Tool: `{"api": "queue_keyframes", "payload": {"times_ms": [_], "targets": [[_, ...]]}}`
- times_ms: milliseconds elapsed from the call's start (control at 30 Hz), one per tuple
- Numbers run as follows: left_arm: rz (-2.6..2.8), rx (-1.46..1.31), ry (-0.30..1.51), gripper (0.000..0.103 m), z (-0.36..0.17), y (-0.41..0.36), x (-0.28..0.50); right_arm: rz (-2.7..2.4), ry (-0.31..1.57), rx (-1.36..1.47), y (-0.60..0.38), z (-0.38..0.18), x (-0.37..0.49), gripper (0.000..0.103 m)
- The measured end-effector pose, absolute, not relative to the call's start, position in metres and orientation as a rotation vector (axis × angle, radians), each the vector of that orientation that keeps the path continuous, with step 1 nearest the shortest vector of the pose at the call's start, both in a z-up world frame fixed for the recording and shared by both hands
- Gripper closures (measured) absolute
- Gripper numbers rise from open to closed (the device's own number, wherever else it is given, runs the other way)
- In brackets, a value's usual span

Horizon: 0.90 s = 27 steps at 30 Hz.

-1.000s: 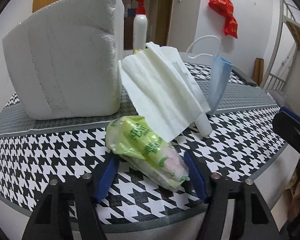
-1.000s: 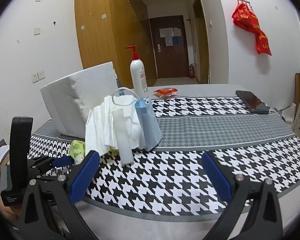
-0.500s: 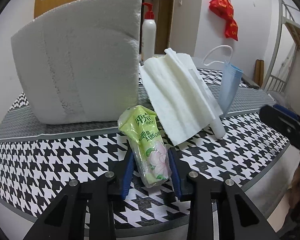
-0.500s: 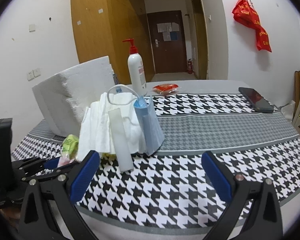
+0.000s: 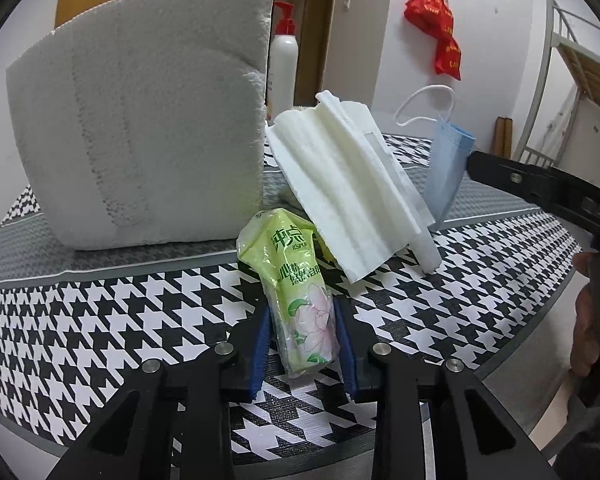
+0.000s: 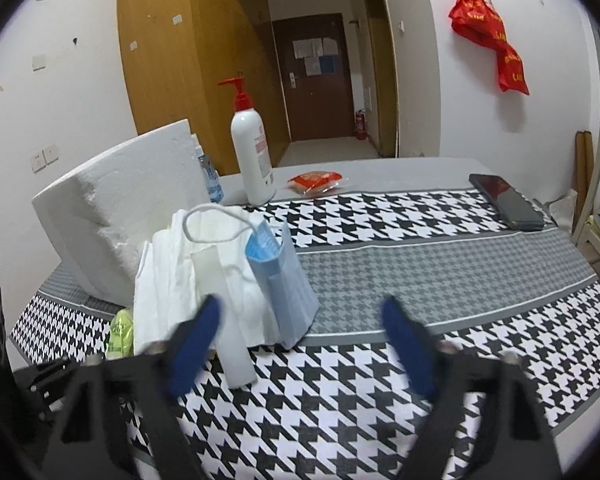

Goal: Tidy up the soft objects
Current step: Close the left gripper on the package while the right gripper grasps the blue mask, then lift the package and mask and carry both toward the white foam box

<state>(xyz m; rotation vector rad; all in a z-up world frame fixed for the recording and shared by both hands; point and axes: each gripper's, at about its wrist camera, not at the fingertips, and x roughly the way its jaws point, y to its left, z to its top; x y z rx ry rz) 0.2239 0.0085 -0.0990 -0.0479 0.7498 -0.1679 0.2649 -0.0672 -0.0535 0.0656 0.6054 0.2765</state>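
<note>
Left gripper [image 5: 302, 328]: blue pads pressed against both sides of the green tissue pack [image 5: 296, 288], which stands tilted with its upper end leaning away from the camera. The pack sits just in front of the foam block [image 5: 140, 128], at its near right corner, and touches the lower edge of the white folded cloth [image 5: 348, 196] to its right. From the right wrist view only a sliver of the pack [image 6: 121, 332] shows, left of the cloth [image 6: 168, 280].

Right gripper [image 6: 300, 340]: fingers spread wide with nothing between them, blurred, hovering above the tablecloth [image 6: 340, 380] in front of the cloth pile.

Cloth pile: the cloth leans against the foam block [image 6: 112, 216]; a white strip [image 6: 230, 320] stands propped against its front, and a blue face mask [image 6: 284, 284] with a white ear loop stands upright at its right side.

Surface: a table under a black-and-white houndstooth cloth with a grey finer-patterned band across the middle. Behind the block stands a white pump bottle [image 6: 252, 160] with a red top; right of the bottle lies a red packet [image 6: 316, 182]; far right of the block, near the table edge, lies a dark phone [image 6: 506, 202].

Room: white walls, a wooden wardrobe [image 6: 188, 60] behind the block, a dark door [image 6: 320, 80] at the end of a corridor, a red bag [image 6: 488, 52] hung on the right wall, and a metal bed frame [image 5: 564, 80] at far right.
</note>
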Motion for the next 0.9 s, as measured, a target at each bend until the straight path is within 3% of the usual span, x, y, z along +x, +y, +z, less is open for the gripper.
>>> {"api": "queue_keyframes", "payload": {"times_ms": [233,433,900], "targets": [[-0.187,-0.069,0.746,0.071,-0.102,0.017,0.223,0.291,0.654,0.051,-0.053,-0.059,0.281,0.049],[-0.202,-0.091,0.745,0.071,-0.102,0.021,0.222,0.292,0.688,0.051,-0.051,-0.065,0.289,0.085],[-0.192,-0.062,0.667,0.072,-0.081,0.024,0.2,0.255,0.612,0.119,-0.087,-0.045,0.266,0.089]]}}
